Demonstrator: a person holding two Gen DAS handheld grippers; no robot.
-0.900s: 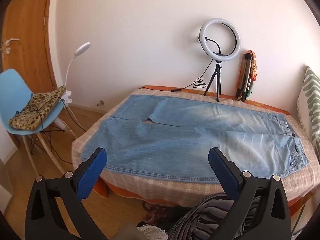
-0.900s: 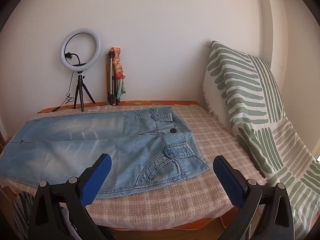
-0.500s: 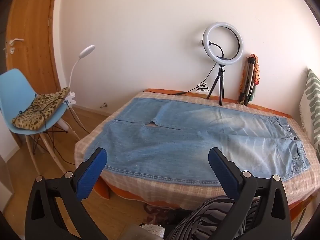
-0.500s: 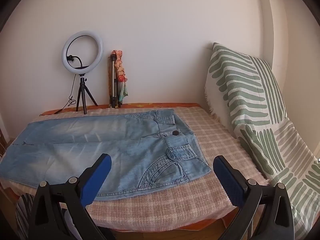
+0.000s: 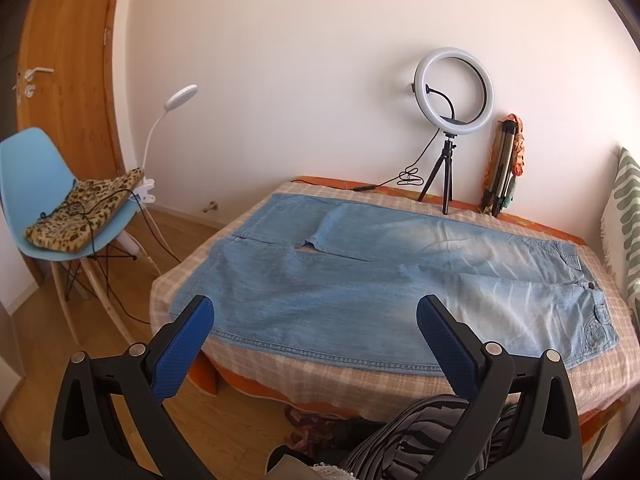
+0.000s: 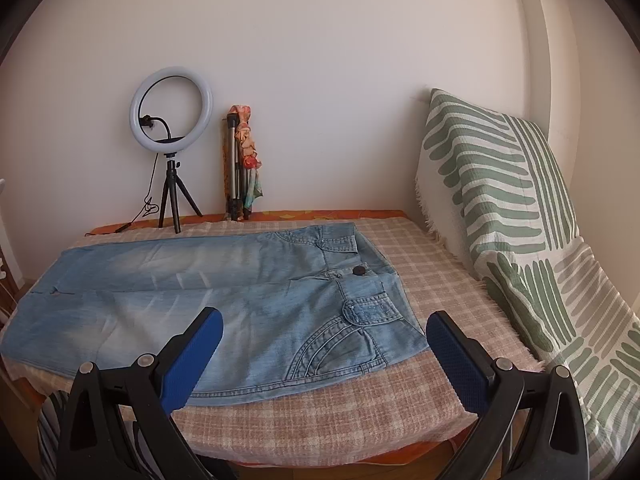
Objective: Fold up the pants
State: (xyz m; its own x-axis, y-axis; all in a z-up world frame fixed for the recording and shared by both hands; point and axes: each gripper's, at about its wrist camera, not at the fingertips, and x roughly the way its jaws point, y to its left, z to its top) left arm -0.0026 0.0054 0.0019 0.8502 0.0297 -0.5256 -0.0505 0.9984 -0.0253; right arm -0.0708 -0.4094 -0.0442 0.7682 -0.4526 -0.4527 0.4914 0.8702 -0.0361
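Observation:
Light blue denim pants (image 5: 360, 280) lie spread flat on a checked cloth over a bed (image 5: 320, 376), legs to the left, waist to the right. In the right wrist view the pants (image 6: 240, 300) show the waistband, a dark button and pockets at the right end. My left gripper (image 5: 314, 320) is open and empty, held in front of the bed's near edge by the leg end. My right gripper (image 6: 324, 334) is open and empty, held in front of the near edge by the waist end. Neither touches the pants.
A ring light on a small tripod (image 5: 452, 120) and a folded tripod (image 5: 504, 168) stand at the back by the wall. A green-striped cushion (image 6: 512, 240) leans at the right. A blue chair (image 5: 40, 200) with a leopard-print cushion and a desk lamp (image 5: 176, 100) stand left.
Both grippers have drifted slightly, so the bed and pants sit a little lower in both views. Both stay open and the pants have not moved.

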